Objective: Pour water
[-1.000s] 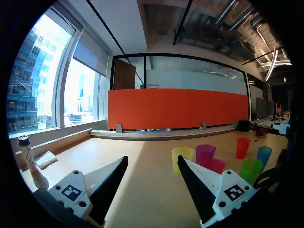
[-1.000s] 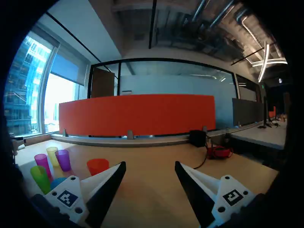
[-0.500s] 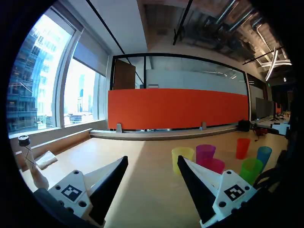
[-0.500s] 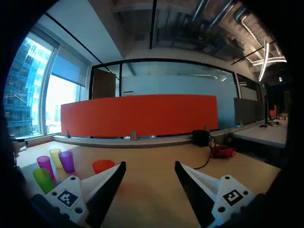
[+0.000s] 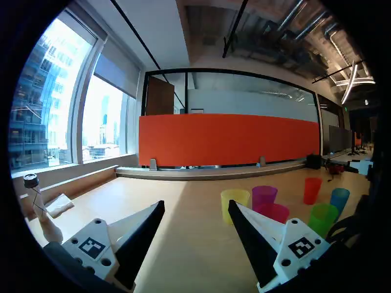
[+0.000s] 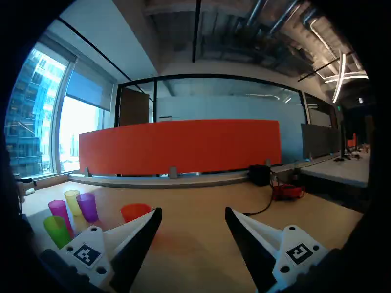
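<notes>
Over the wooden bench (image 5: 195, 249) with left tongs (image 5: 195, 202) and right tongs (image 6: 193, 210) spread apart, clamping nothing.
Got smooth, see-through plastic cups (image 5: 264, 195) standing upright, mouths up, long axis vertical, lower right of the left gripper view.

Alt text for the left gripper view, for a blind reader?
Open, empty left gripper over a wooden table; ahead to the right stand a yellow cup, purple cup, pink cup, green cup, blue cup and red cup.

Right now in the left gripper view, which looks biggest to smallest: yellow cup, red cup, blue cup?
1. yellow cup, though nearest.
2. red cup and blue cup: too alike to rank.
</notes>
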`<action>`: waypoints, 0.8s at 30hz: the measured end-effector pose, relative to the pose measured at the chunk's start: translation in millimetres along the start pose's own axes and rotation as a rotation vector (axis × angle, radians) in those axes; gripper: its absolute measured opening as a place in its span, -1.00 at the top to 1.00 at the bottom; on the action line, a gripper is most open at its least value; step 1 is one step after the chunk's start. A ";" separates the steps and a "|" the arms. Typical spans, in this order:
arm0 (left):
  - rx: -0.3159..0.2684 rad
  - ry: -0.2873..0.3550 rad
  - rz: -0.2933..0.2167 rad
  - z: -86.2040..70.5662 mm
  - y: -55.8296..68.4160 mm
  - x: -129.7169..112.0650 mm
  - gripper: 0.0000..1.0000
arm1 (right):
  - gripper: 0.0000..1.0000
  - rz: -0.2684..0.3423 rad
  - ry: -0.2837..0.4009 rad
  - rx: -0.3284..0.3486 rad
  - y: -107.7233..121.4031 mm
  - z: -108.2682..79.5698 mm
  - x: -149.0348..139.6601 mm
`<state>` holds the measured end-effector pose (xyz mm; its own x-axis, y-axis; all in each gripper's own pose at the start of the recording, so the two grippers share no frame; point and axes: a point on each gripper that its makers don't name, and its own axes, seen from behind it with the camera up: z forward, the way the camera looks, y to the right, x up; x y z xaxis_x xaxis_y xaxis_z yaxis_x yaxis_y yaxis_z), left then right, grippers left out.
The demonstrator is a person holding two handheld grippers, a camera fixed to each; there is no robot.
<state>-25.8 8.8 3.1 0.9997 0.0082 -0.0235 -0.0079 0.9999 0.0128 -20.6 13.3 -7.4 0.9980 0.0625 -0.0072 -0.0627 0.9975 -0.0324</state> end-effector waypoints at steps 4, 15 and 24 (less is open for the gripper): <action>0.000 0.000 0.000 -0.1 0.1 0.1 -0.93 | -0.99 -0.007 0.003 0.000 -0.2 1.0 0.6; 0.000 0.000 0.000 -0.6 -0.3 -0.1 -0.94 | -0.99 -0.052 0.004 0.009 -8.0 -0.6 -1.5; 0.000 0.000 0.000 -0.2 -0.7 0.0 -0.94 | -0.99 -0.050 0.004 0.008 -8.0 0.0 -1.4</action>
<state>-25.8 8.1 3.0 0.9997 0.0080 -0.0237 -0.0077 0.9999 0.0128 -21.5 5.2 -7.1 0.9999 0.0123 -0.0098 -0.0126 0.9996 -0.0247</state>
